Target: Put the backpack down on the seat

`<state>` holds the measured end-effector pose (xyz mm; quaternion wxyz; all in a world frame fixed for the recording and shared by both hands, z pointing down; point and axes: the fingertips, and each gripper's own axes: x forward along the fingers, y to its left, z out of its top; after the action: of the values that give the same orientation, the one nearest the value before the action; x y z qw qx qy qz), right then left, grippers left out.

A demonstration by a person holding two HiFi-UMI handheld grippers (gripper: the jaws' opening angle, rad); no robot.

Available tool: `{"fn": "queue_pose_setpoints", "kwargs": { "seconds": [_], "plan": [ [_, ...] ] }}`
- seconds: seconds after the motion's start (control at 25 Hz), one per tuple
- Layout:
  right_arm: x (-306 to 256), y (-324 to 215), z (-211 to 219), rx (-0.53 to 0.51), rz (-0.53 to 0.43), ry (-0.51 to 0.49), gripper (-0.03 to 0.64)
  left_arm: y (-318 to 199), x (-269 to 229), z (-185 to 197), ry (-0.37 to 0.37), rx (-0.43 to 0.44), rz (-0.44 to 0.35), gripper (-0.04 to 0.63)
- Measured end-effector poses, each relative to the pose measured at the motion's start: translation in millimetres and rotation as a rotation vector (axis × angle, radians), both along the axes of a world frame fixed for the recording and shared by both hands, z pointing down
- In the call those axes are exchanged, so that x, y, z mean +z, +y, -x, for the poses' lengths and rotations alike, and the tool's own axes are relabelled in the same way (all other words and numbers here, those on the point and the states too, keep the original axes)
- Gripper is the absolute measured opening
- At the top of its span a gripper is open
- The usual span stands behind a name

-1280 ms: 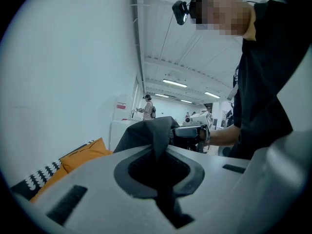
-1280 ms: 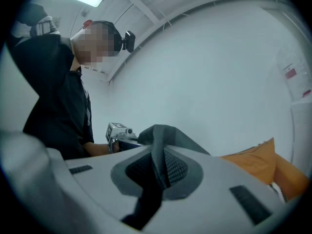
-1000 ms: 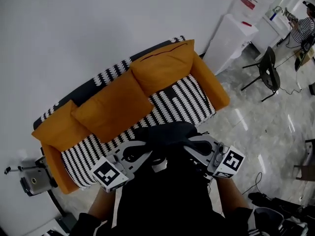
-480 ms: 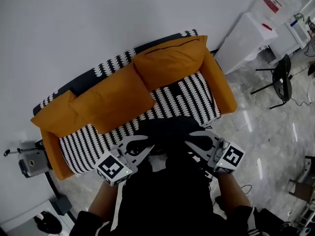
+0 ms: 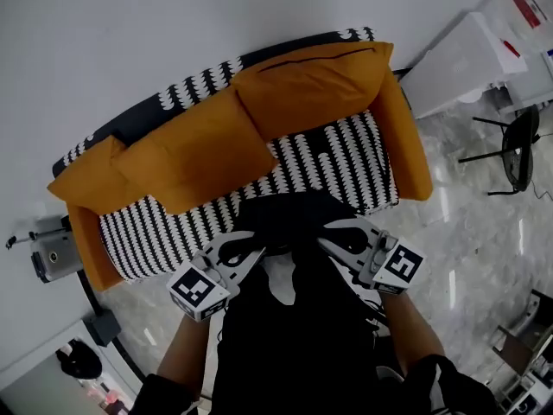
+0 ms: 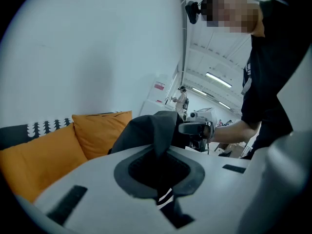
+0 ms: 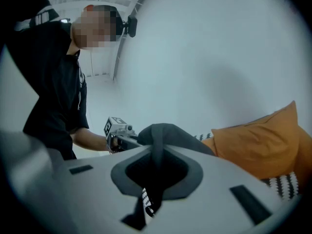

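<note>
Striped seat and plump orange cushions lie beyond limp black backpack.

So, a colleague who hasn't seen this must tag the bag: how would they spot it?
Find the orange sofa with the black-and-white patterned seat against the white wall. At its front edge the left gripper and right gripper pinch a black fabric backpack between them: dark, unlike the orange cushions behind.

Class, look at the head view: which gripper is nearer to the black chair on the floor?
Right. The right gripper grips the backpack on the side facing the chair; the left gripper grips its other side, farther away.
</note>
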<state>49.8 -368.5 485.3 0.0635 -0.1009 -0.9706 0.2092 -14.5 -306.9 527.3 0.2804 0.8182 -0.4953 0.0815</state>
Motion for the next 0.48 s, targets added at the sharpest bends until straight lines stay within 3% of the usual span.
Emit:
{"fn": "queue_pose_setpoints", "kwargs": {
  "seconds": [0.2, 0.48],
  "plan": [
    [34.0, -13.2, -3.0, -0.068, 0.029, 0.061, 0.037, -17.3, 24.7, -0.7, 0.013, -0.058, 0.006, 0.029],
    [58.2, -40.9, 9.4, -0.098, 0.028, 0.056, 0.037, -43.2, 50.1, 9.1, 0.001, -0.1, 0.003, 0.031]
  ]
}}
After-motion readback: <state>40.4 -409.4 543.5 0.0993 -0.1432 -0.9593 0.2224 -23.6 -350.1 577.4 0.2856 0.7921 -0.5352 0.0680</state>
